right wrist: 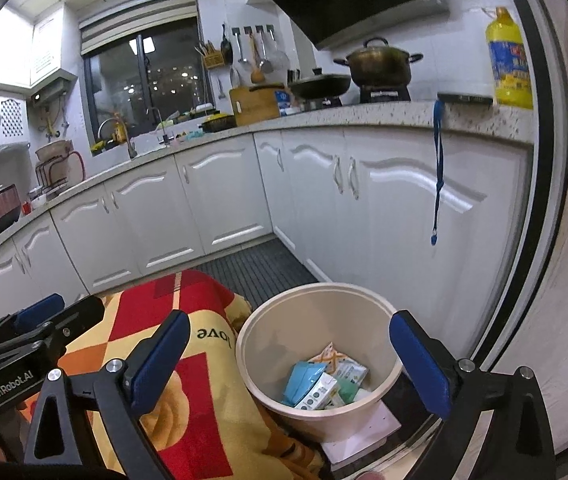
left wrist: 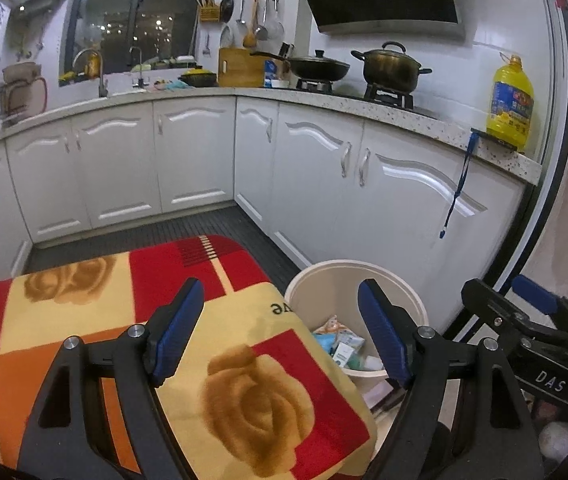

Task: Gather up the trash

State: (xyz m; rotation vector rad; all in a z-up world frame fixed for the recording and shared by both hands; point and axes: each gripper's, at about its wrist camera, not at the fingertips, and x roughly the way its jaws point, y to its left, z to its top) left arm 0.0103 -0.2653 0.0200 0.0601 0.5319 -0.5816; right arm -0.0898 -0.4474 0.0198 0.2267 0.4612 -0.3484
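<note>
Trash (right wrist: 324, 380) sits in the bin (right wrist: 260, 360), on the floor just beside the blanket-covered bench (left wrist: 244, 380): small cartons and soft packets, teal, white, green. They look light, crushable and a bit slick, so likely easy to lift but easy to squash or drop; take a carton across its flat faces, a packet at an edge.

The bin itself looks like thin stiff plastic, light, open top. Best hold is probably the rim, or both sides at once.

Left gripper (left wrist: 280, 332) has jaws spread with nothing between them, tilted down over the bench edge, bin showing past the right pad. Right gripper (right wrist: 288, 364) has jaws spread very wide and empty, angled down with the bin mouth framed between them, not touching it. Both hover above rim height, side by side, each visible in the other's view.

No loose trash visible on the blanket.
</note>
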